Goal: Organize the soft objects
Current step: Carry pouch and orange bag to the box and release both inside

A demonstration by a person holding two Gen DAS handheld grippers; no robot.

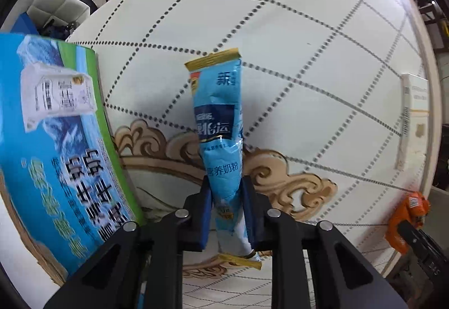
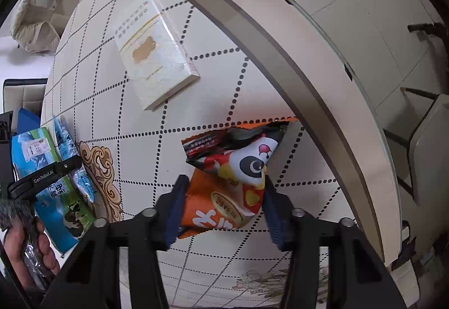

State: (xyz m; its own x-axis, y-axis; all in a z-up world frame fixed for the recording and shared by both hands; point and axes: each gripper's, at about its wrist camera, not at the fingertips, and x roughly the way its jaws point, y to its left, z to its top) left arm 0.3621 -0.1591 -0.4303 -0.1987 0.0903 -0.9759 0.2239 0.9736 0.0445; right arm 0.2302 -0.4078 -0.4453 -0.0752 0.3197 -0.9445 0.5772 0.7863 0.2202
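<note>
- The left tongs (image 1: 226, 210) point steeply down at the round worktop (image 1: 280, 56), their blue pads pressed against both sides of a slim light-blue milk-powder sachet (image 1: 219, 123).
- The sachet runs lengthwise between the pads: one gold-edged end reaches well beyond the tips, the other sticks out behind them toward the camera.
- Just left of the left tongs lies a large blue-and-green pouch (image 1: 56, 140), close to them but not touching.
- In the right wrist view a hand (image 2: 31, 247) grips the handle of the left tongs, low at the left edge, beside that same pouch.
- The right tongs (image 2: 221, 205) also point steeply down, pinching an orange snack bag (image 2: 224, 191) printed with a cartoon face; the pads meet its left and right edges and the bag bulges between them.
- The snack bag lies on the worktop near its rim, most of it ahead of the tips.
- Ahead and left of the right tongs, well apart, lies a flat white box (image 2: 155, 53).
</note>
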